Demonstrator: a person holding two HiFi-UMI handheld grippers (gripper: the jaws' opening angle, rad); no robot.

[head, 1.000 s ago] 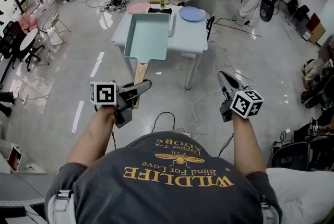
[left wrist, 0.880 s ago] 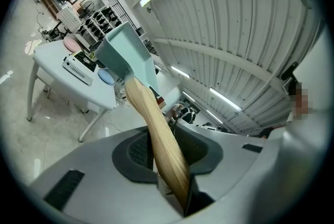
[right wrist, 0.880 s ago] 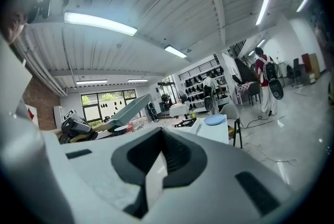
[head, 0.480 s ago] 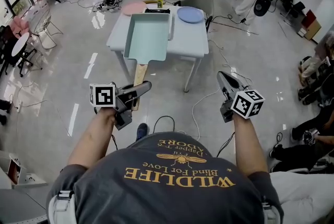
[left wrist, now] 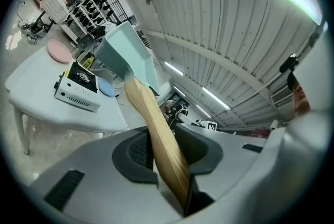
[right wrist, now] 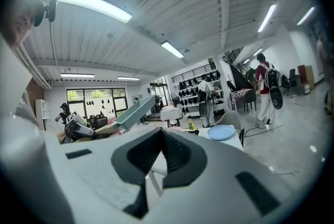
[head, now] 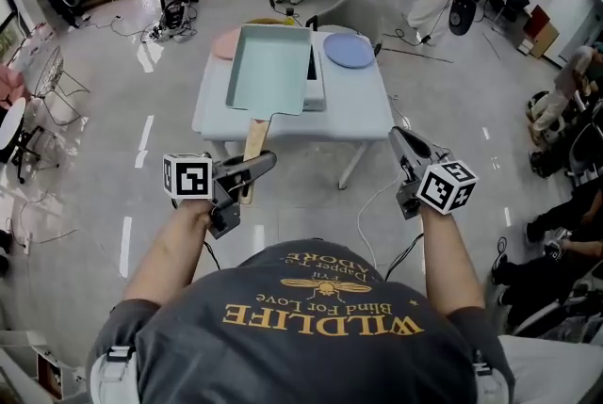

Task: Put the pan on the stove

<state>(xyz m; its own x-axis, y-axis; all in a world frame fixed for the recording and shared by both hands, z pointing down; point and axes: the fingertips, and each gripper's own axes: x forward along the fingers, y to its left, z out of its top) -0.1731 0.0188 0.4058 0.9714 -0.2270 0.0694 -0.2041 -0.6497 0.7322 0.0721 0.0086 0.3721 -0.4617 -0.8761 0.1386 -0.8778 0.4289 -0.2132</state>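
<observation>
A pale teal rectangular pan (head: 268, 68) with a wooden handle (head: 254, 140) is held up in the air. My left gripper (head: 252, 170) is shut on the handle's near end. In the left gripper view the handle (left wrist: 156, 134) runs up between the pads to the pan (left wrist: 125, 53). The white stove with a black top (left wrist: 78, 87) stands on the table; in the head view the pan covers most of the stove (head: 315, 84). My right gripper (head: 401, 138) hovers at the right, shut and empty (right wrist: 155, 168).
The pale table (head: 353, 115) also carries a blue plate (head: 350, 50) and a pink plate (head: 225, 44). Cables lie on the floor under it. A chair stands behind the table, and people stand and sit at the right side of the room.
The table has come nearer in the head view, and the pan now overlaps its top and the stove. Both grippers keep their pose, the left still gripping the handle.
</observation>
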